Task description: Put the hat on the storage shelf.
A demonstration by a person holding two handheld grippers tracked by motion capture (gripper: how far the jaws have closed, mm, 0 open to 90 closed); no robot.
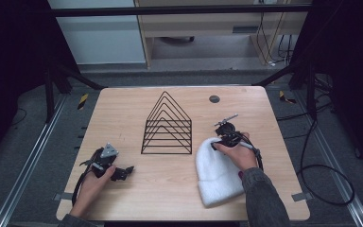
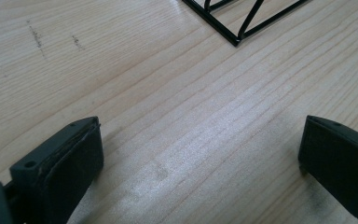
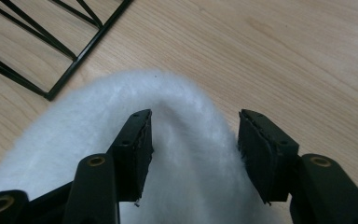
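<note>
two open tools [image 1: 123,171] [image 3: 193,140] (unlabelled), right astride white hat [image 1: 215,172].

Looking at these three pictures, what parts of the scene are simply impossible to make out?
- The fluffy white knit hat: in the high view, the person's right hand covers part of its top; in the right gripper view, the bottom edge cuts it off.
- The black wire triangular rack: both gripper views crop it to a corner.
- The small dark round thing near the wooden table's far edge: too small to identify.
- Whether the right gripper pinches the hat: its jaws straddle it, contact unclear.
</note>
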